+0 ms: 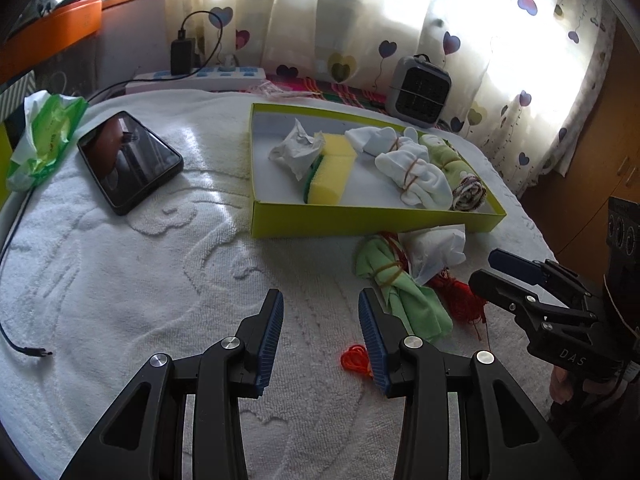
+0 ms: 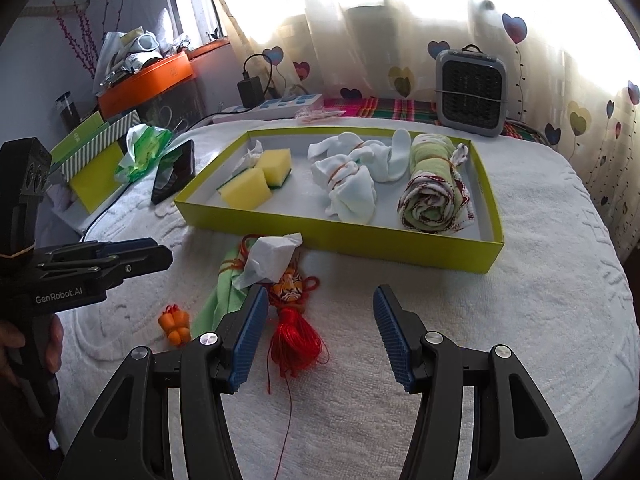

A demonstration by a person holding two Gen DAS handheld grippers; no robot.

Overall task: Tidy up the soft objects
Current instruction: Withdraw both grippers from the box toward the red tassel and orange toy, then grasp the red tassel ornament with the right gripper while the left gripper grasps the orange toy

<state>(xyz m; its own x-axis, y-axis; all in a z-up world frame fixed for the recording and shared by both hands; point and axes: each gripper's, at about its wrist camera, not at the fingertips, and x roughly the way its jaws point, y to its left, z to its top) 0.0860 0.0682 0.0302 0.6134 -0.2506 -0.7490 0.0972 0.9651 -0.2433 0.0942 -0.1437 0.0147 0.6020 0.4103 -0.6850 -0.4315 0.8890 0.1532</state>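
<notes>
With both the left tool (image 1: 320, 320) and right tool (image 2: 320, 320) released and empty, grabbing the tissue (image 2: 268, 258) could snag the red tassel (image 2: 294, 342) beneath it.

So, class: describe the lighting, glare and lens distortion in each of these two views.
Left wrist view: backlit curtain blown out white, glare on the phone, the box bowed by the fisheye, dark corners. Right wrist view: curtain again overexposed, towel brightly lit, box edges curved, open right gripper sharp.
</notes>
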